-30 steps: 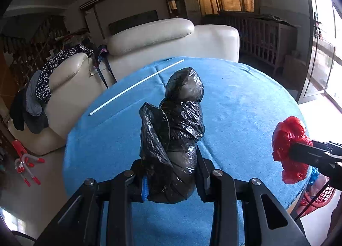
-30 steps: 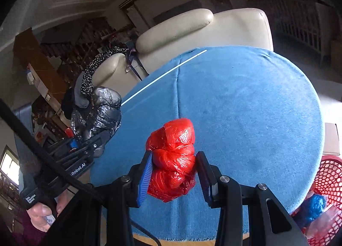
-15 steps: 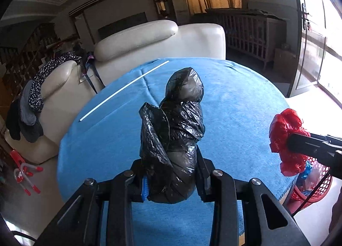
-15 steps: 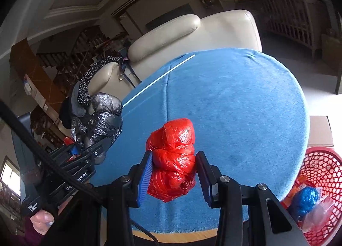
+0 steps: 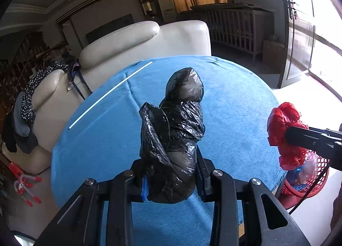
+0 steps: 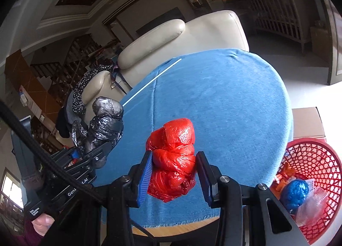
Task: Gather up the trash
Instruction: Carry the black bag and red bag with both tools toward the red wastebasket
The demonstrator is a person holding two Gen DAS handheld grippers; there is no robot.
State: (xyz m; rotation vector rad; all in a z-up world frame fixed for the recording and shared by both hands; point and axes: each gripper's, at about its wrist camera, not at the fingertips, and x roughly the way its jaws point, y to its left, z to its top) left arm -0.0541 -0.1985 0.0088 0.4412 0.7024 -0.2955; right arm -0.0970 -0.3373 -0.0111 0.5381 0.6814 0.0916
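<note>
Lettering "Data Acquisition System" (image 6: 35,211), "Gen…" partly hidden

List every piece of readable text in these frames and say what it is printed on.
"Data Acquisition System": small white print on the handle of the left gripper, low at the left edge of the right wrist view.
"Gen...t.AI": white brand lettering on the same gripper's body; a black cable hides the middle letters.
Nothing readable on the black bag, the red bag or the red basket.
The left wrist view shows no text.
</note>
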